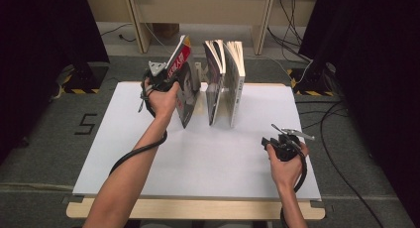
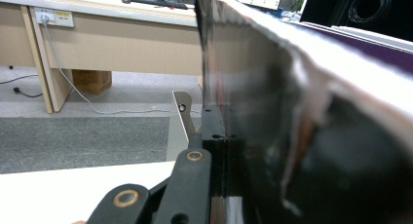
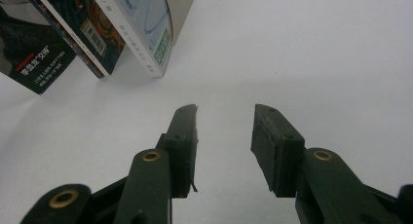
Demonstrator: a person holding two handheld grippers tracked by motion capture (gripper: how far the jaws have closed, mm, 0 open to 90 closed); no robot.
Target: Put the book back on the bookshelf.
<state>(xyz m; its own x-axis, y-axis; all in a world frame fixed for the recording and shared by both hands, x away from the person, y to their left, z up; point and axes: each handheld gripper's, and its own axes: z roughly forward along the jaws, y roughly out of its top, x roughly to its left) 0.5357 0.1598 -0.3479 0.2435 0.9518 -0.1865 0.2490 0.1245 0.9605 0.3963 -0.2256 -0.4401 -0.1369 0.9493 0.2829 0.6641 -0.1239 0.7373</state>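
Left gripper [image 1: 171, 75]: the person's left hand is holding it at the far left of the white table [image 1: 148, 153]; its jaws are clamped together on the upper edge of the tilted book, whose glossy cover is pressing against the jaw in the left gripper view.
Tilted book [image 1: 184, 89]: it is standing on its lower edge on the table, leaning to the left at the top, with a red band and a dark portrait on its cover; it is sitting just left of the other books and apart from them.
Upright books [image 1: 225, 82]: two more are standing side by side near the table's far edge, their page edges fanning a little at the top.
Metal bracket [image 2: 184, 114]: a thin grey plate is rising beside the tilted book in the left gripper view.
Right gripper [image 1: 285, 139]: the right hand is holding it low over the near right part of the table, well apart from the books; its jaws are standing apart with bare table between them and gripping nothing.
Right gripper view: the books' lower corners are showing at upper left, beyond the jaws.
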